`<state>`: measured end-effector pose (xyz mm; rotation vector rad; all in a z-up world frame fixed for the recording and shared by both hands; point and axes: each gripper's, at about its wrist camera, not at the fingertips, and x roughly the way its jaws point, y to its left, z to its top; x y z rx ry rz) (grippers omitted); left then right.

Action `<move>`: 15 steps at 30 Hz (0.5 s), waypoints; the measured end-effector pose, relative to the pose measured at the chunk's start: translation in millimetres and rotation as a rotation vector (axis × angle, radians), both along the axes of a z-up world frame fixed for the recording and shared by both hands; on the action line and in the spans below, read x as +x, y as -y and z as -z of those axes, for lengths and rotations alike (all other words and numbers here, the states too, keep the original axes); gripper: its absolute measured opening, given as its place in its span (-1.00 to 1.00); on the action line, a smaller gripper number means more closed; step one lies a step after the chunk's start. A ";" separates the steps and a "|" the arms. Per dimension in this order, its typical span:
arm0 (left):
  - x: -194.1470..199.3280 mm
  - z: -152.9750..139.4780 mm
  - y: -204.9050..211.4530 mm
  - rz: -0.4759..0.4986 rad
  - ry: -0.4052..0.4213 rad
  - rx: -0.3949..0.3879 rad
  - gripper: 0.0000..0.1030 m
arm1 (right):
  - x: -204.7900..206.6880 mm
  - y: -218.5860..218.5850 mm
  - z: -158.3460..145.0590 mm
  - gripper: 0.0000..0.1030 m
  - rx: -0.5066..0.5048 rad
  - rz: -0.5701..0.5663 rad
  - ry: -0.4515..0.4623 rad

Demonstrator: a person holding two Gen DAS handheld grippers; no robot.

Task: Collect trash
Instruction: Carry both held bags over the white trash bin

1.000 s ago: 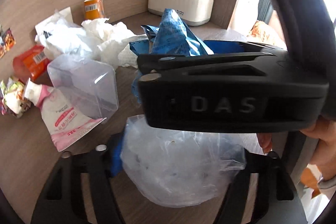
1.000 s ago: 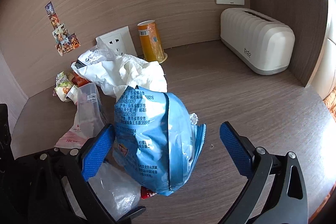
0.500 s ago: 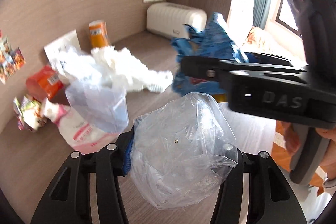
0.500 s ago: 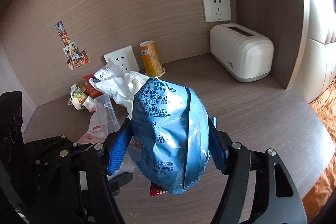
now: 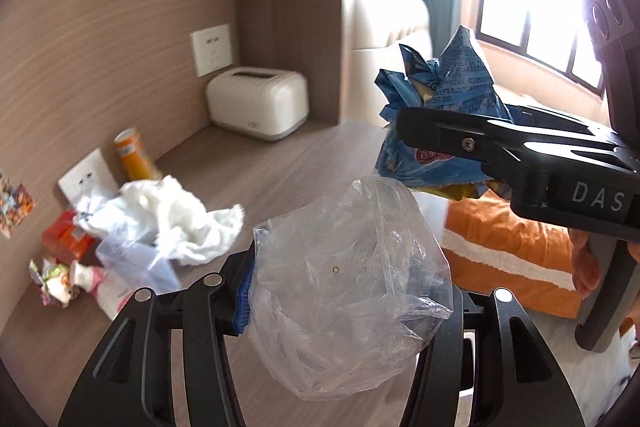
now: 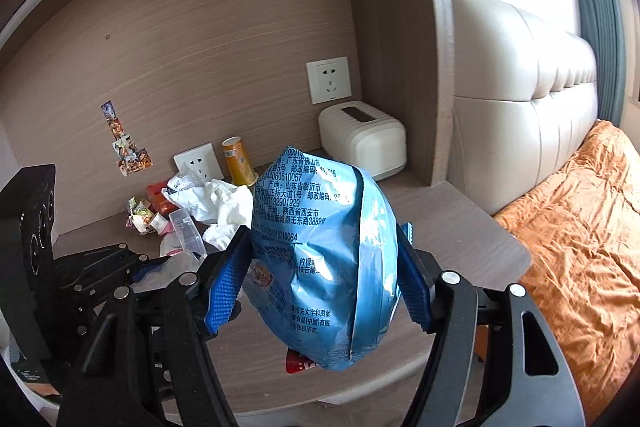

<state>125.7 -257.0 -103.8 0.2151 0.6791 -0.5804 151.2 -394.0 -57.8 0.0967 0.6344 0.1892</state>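
Observation:
A crumpled clear plastic bag (image 5: 344,287) hangs above the desk, and my left gripper (image 5: 348,295) is shut on it, its blue pad (image 5: 244,299) pressing the bag's left side. A puffy blue snack bag (image 6: 324,259) with printed text is pinched between the blue pads (image 6: 226,279) of my right gripper (image 6: 320,271), which is shut on it in the air. In the left wrist view the blue snack bag (image 5: 440,115) and the right gripper's black body sit up and to the right. My left gripper's body (image 6: 100,279) shows low at left in the right wrist view.
On the wooden desk (image 6: 460,227) by the back wall lie white crumpled tissue (image 5: 172,223), an orange cup (image 5: 134,155), a clear plastic box (image 5: 136,263), an orange packet (image 5: 66,239) and small wrappers (image 5: 54,283). A white ribbed box (image 5: 258,105) stands in the corner. An orange-covered bed (image 6: 580,247) lies right.
My right gripper closed on the blue snack bag and lifted it. Both grippers rose and drew back from the desk, carrying their bags. The litter pile now looks smaller and farther.

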 end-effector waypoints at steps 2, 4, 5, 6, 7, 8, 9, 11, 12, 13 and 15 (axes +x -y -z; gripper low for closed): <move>-12.1 -3.6 18.3 0.045 0.000 0.001 0.01 | -16.4 16.8 -4.0 0.33 -0.007 0.043 0.004; -23.4 -5.3 36.0 0.091 -0.002 0.003 0.01 | -33.6 33.7 -5.6 0.33 -0.011 0.092 0.006; -28.2 -4.2 44.9 0.111 -0.003 0.005 0.01 | -40.9 40.7 -5.8 0.33 -0.011 0.112 0.004; -32.4 -3.0 53.1 0.131 -0.007 0.007 0.01 | -51.4 51.1 -5.4 0.33 -0.011 0.141 -0.001; -37.5 -1.6 62.5 0.152 -0.011 0.011 0.01 | -59.8 58.0 -4.3 0.33 -0.011 0.163 -0.002; -44.7 0.8 74.1 0.182 -0.015 0.015 0.01 | -70.0 67.9 -2.5 0.33 -0.007 0.189 -0.009; -49.3 3.1 81.6 0.204 -0.021 0.017 0.01 | -79.9 76.2 0.5 0.33 -0.002 0.211 -0.016; -62.8 9.8 101.0 0.258 -0.036 0.023 0.01 | -97.6 90.7 6.9 0.33 0.003 0.257 -0.028; -68.8 14.4 109.9 0.283 -0.050 0.026 0.01 | -107.7 99.2 10.9 0.33 0.006 0.285 -0.037; -73.5 19.9 117.8 0.306 -0.064 0.028 0.01 | -116.6 105.7 14.5 0.33 0.009 0.307 -0.044; -83.7 34.8 135.5 0.358 -0.095 0.036 0.01 | -135.1 120.4 24.7 0.33 0.014 0.359 -0.066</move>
